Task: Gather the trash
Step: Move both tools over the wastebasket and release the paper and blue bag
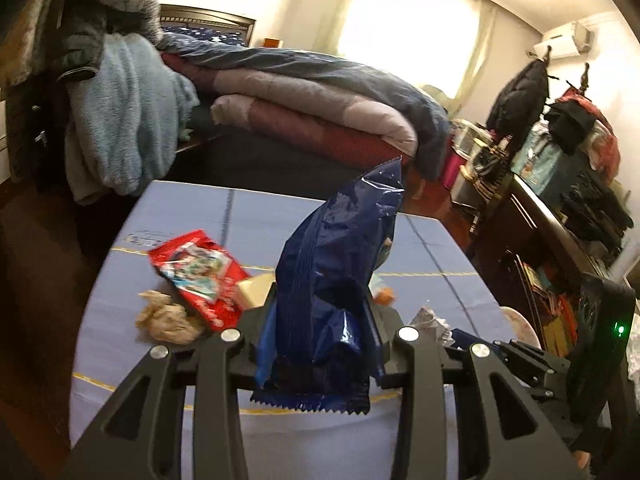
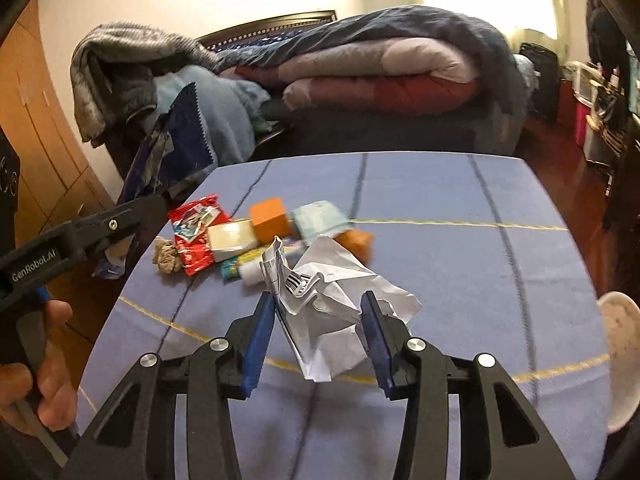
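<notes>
My left gripper [image 1: 320, 312] is shut on a dark blue snack bag [image 1: 332, 280] and holds it upright above the table; the bag also shows at the left of the right wrist view [image 2: 184, 132]. My right gripper [image 2: 318, 304] is open, its jaws on either side of a crumpled white paper [image 2: 332, 320] lying on the blue tablecloth [image 2: 460, 280]. Behind it lie a red wrapper [image 2: 192, 236], a brown crumpled tissue [image 2: 166, 260], a cream box [image 2: 232, 240], an orange block [image 2: 269, 220] and a pale green packet [image 2: 320, 220].
A bed with folded quilts [image 2: 380, 76] stands behind the table. Clothes hang on a chair [image 1: 108, 100] at the left. A cluttered dresser [image 1: 560, 200] is at the right. A white plate edge [image 2: 618, 360] sits at the table's right.
</notes>
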